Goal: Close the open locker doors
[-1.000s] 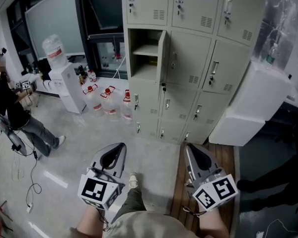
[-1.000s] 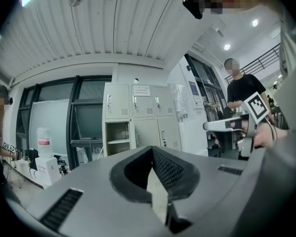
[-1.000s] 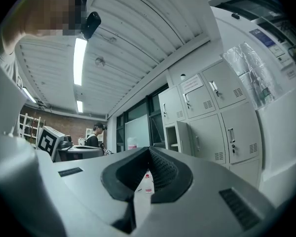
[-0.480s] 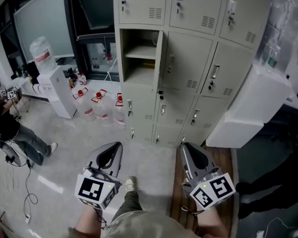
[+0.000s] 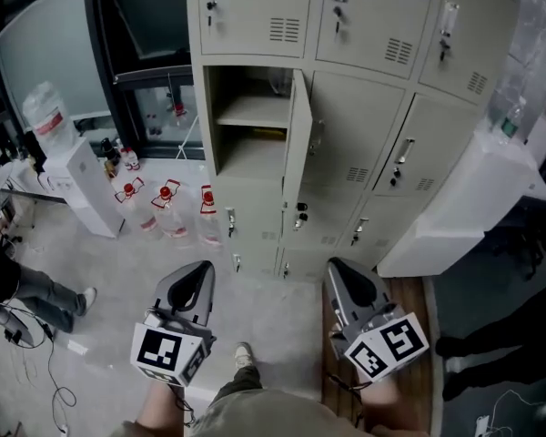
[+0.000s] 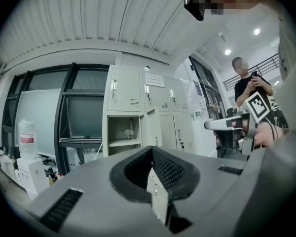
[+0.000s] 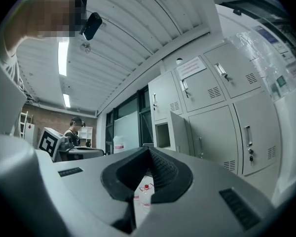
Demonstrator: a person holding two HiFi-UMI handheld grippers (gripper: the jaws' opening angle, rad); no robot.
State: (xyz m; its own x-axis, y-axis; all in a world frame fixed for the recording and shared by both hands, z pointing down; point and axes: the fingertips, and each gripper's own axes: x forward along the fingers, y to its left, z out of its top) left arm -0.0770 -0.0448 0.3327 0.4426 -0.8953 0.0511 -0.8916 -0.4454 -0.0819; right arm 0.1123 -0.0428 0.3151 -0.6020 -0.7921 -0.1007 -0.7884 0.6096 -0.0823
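Three water bottles (image 5: 166,215) beside lockers (image 5: 373,153), dispenser (image 5: 80,178) nearby

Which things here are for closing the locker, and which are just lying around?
For the job: open beige metal locker door, beige metal locker cabinet, left claw, right claw.
Just lying about: clear red-capped water jugs on the floor, white water dispenser, big white box beside the lockers.

One door (image 5: 297,148) is standing open in the beige lockers (image 5: 364,89), 2nd row, left col. It's sticking out approx. square to the front, hinged on its right, exposing a compartment (image 5: 241,157) w/ a shelf (image 5: 250,112). Other doors in view are sitting shut.
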